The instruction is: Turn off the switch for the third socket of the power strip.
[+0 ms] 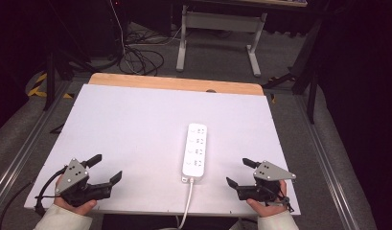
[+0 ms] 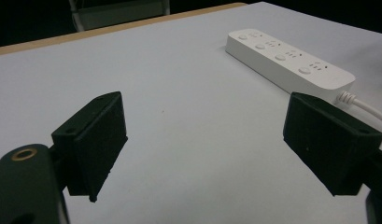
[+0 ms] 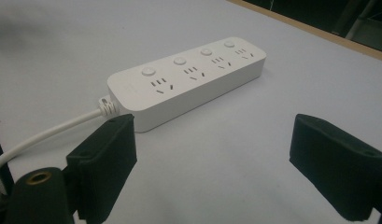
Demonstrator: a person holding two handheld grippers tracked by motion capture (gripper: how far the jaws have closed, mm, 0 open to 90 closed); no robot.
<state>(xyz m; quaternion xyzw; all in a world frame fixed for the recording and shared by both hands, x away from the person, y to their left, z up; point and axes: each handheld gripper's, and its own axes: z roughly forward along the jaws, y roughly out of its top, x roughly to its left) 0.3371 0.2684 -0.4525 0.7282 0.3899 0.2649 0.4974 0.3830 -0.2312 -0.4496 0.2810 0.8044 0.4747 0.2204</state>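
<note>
Power strip (image 1: 195, 151), white with four sockets, lay flat on the white table (image 1: 136, 124), right of centre, its long side running near to far. Its white cable (image 1: 187, 201) left the near end and dropped over the table's near edge. I held my left gripper (image 1: 107, 168) at the near left corner, well apart from the strip, jaws spread wide with nothing between them. My right gripper (image 1: 237, 172) sat near right, just beside the strip's near end, jaws likewise spread and empty.

Black claws (image 1: 107, 167), grey plates, cream sleeves (image 1: 64, 219)
</note>
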